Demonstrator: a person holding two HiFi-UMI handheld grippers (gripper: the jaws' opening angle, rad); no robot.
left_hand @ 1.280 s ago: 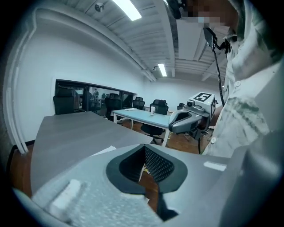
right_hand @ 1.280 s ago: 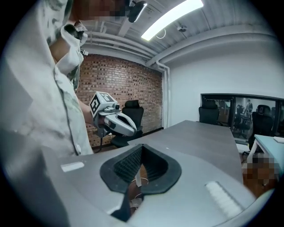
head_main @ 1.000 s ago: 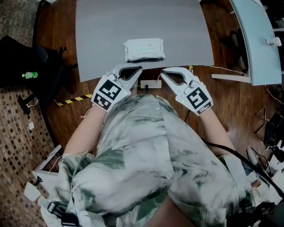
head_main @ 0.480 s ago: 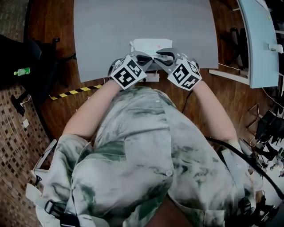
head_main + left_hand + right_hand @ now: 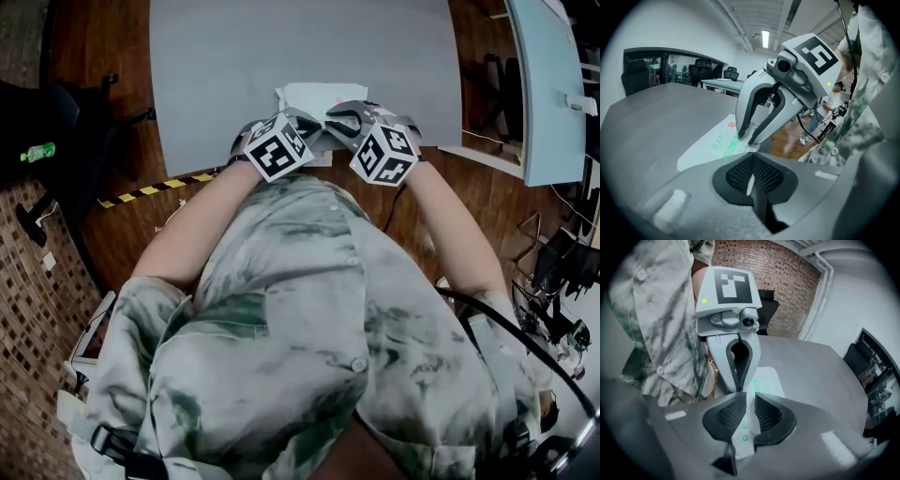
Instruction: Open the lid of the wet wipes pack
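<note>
The white wet wipes pack lies flat near the front edge of the grey table. Both grippers meet over its near edge. My left gripper is shut, and in the left gripper view a thin white sliver of the pack's edge shows between its pads. My right gripper is shut on a white flap of the pack with green dots. Each gripper appears in the other's view: the right gripper with its tips on the pack, the left gripper pinched at the edge of the pack.
A black chair and a green bottle are on the floor to the left. A pale desk stands at the right, with cables below it. Yellow-black tape runs along the floor by the table's front.
Both grippers moved forward from the table's front edge onto the pack and came together over its near edge. Over the last half second they have barely shifted.
</note>
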